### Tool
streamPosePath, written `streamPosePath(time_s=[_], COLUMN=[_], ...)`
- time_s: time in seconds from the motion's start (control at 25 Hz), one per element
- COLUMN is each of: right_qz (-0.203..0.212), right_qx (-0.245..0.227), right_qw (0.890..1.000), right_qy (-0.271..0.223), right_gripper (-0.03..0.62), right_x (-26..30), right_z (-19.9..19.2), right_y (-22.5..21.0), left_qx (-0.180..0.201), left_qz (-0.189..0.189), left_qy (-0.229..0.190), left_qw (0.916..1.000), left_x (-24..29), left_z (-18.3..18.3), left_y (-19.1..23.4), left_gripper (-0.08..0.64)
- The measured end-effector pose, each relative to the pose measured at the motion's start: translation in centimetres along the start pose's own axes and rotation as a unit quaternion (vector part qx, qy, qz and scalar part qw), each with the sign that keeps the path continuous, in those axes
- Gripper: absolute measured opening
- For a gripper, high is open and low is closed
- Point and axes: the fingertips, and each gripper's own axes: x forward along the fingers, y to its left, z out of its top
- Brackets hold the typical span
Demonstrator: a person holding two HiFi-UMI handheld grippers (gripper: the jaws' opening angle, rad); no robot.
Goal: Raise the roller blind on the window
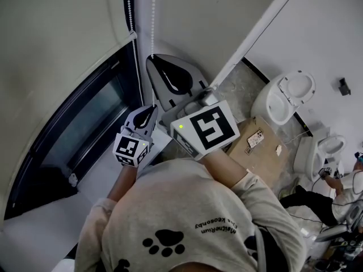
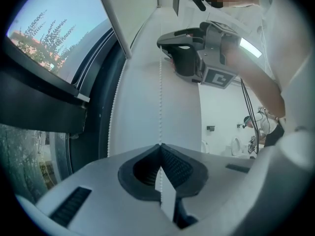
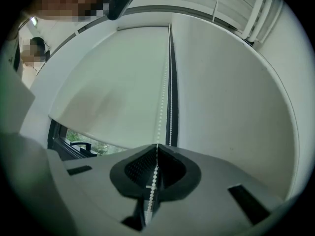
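Obs., window station. The roller blind (image 3: pixel 108 77) hung partly down over the window (image 1: pixel 85 129). Its lower edge crossed the pane, with glass and greenery showing below it.

The bead chain (image 3: pixel 164 82) hung in two strands just beside the blind's right edge, between the fabric and the bare wall. Its long axis was vertical.

Tools:
- The right gripper (image 3: pixel 156 146) had its jaws closed on one strand, and the beads ran down through the pad gap.
- The left gripper (image 2: pixel 160 146) also had its jaws together, with a strand rising straight from the tips. I read this as clamped on the chain.
- In the left gripper view that strand ran up to the right gripper's nose, so both were probably on the same strand (not certain).

Key relation: the right gripper sat higher on the chain and the left directly below it. Both pointed roughly level at the wall, so the chain crossed their jaws at right angles. Judgement: the next pull would run straight down along the chain, led by the upper, right gripper. The left would have to let go or travel with it. Which strand raises the blind could not be told.

Writing:
- Black-and-white square markers were on both gripper cubes.
- The person's shirt carried a paw-print graphic and a line of print, upside down in the head view and too small to read reliably.
- Labels on the cardboard box (image 1: pixel 258 146) were illegible.
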Motion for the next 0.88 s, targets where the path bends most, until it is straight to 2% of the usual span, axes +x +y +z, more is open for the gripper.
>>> streamPosePath(time_s=[0.32, 0.88], right_qz=[-0.004, -0.012], right_qx=[-0.003, -0.007], right_qw=[0.999, 0.999], right_qy=[0.036, 0.045], right_gripper=[0.012, 0.012], right_x=[-0.7, -1.8], right_z=[-5.1, -9.4], right_y=[0.9, 1.4], left_qx=[-0.002, -0.010], left_qz=[0.018, 0.019], left_qy=[0.022, 0.065], left_qw=[0.9996, 0.9977], left_x=[-0.7, -1.0], left_z=[-5.1, -9.9], left_y=[1.0, 0.8], left_gripper=[0.008, 0.008])
